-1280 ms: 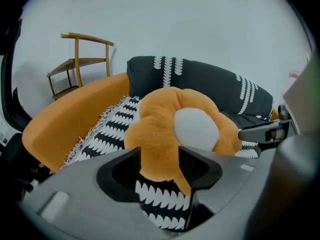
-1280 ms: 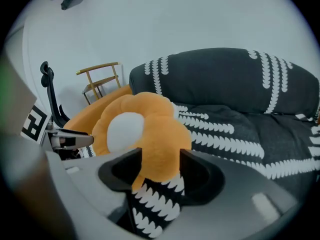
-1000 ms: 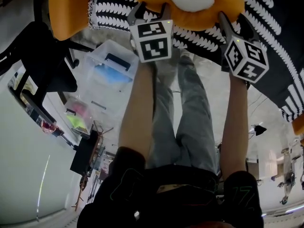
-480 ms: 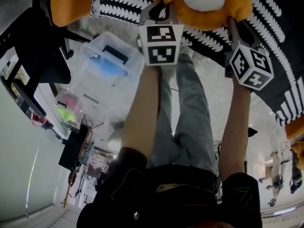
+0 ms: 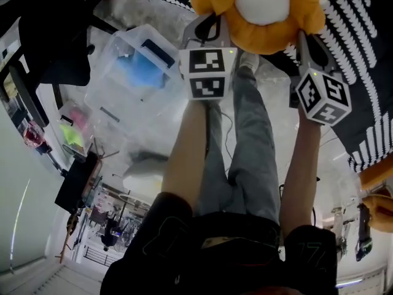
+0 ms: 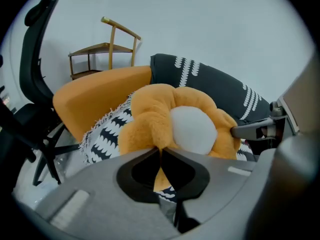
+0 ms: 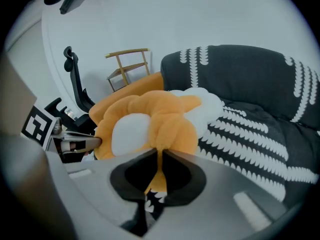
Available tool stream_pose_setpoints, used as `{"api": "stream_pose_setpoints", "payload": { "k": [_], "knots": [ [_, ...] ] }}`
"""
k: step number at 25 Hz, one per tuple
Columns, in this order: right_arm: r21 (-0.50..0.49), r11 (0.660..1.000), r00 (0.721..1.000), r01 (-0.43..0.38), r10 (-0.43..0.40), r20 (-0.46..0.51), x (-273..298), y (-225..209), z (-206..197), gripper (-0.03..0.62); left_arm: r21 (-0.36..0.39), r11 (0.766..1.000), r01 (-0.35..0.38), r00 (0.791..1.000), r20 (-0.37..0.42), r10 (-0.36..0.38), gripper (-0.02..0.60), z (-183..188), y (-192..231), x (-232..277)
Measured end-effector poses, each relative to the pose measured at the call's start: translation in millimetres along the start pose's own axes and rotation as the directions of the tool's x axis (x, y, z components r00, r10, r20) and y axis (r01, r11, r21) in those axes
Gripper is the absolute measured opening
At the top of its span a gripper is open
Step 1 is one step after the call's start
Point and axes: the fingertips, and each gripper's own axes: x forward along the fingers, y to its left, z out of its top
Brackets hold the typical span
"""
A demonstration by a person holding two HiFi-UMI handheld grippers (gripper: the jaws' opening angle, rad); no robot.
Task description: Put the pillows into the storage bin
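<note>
Light: bright, even and soft; shadows are weak.
Glare: the pale floor point(image 5: 132, 143) looks washed out.
Edges: strong fisheye bending, dark rounded corners.
Focus: the nearest foreground parts look soft.

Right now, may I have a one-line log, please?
left hand-held gripper: shut on flower pillow; right hand-held gripper: jaws just closed on it; pillow outside storage bin

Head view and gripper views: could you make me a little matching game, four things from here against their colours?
Things:
1. flower pillow
2. bin
3. sofa
4. big cushion

Colours:
a. clear
b. plain orange
c. orange with a white centre
d. dark with a white pattern

Pairs: 1-c, 2-a, 3-d, 4-b
</note>
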Motion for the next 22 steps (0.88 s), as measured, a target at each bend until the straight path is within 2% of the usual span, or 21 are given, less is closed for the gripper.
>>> {"api": "stream_pose_setpoints", "payload": {
  "k": [6,12,17,22],
  "knots": [
    [-0.082,0.993,0.996,-0.080,0.077,-0.036,4,73,-17,0.028,-0.086,0.993,-0.076,0.997,-0.004,0.076,0.021,-46,54,-51],
    [-0.174,0.967,0.980,-0.187,0.172,-0.095,4,162,-49,0.026,-0.187,0.968,-0.167,0.986,-0.024,0.166,0.021,-108,111,-116],
    [-0.256,0.926,0.956,-0.278,0.242,-0.165,6,233,-79,0.026,-0.289,0.926,-0.244,0.969,-0.053,0.239,0.021,-165,153,-165],
    [-0.338,0.864,0.922,-0.372,0.302,-0.243,16,313,-111,0.026,-0.391,0.864,-0.319,0.947,-0.086,0.310,0.021,-227,200,-214]
  ]
}}
